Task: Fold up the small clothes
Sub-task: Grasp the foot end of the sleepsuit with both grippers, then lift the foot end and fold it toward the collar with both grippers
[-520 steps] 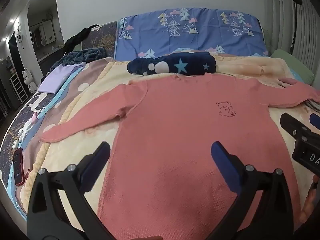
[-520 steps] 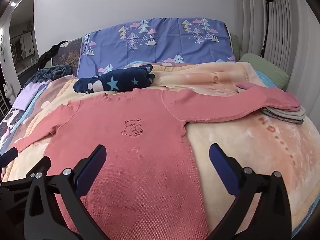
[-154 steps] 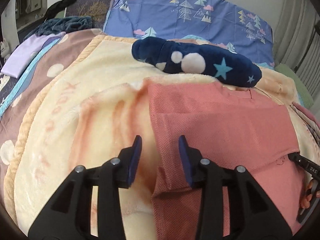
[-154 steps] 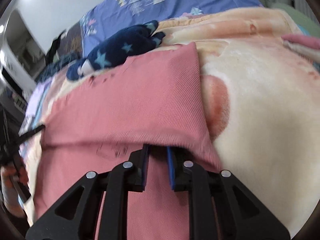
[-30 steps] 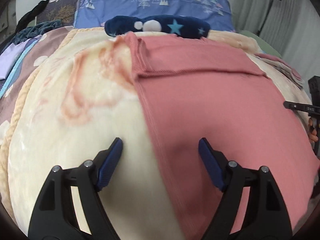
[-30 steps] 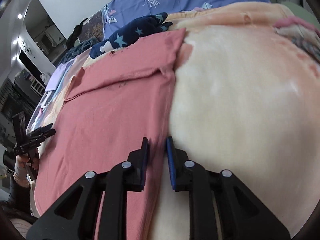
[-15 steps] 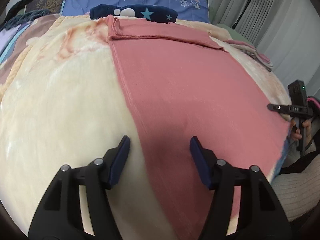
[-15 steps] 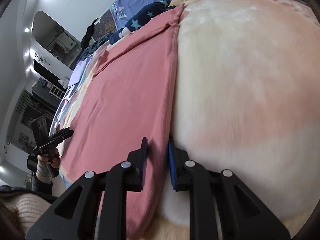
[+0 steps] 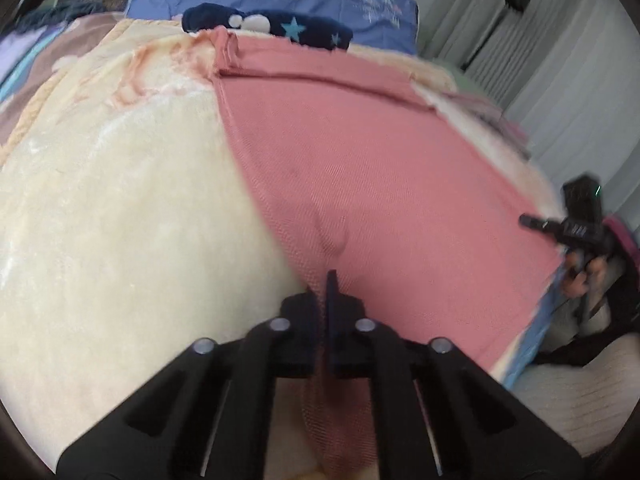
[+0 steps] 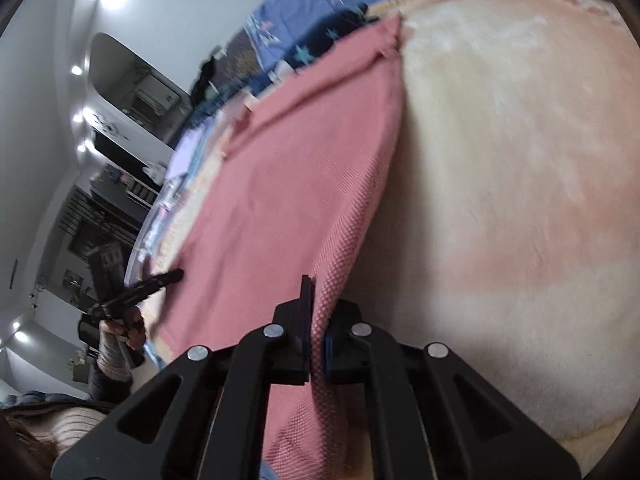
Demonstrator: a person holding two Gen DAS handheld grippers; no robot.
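At the near edge of the bed [image 9: 100, 208], the pink garment [image 9: 360, 168] is spread flat on the blanket, sleeves folded in. Its hem is pinched by the left gripper [image 9: 325, 280] and the right gripper [image 10: 316, 284], jaws closed on cloth. Soft, light knit, judged droopy; best held at hem corners.

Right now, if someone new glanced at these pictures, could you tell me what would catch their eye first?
Most striking is the pink garment spread down the middle of the cream blanket, its sleeves folded in across the far end. Next come the black tongs: the left tongs and the right tongs are each clamped on a near corner of its hem. Beyond it lies a navy star-patterned cloth.
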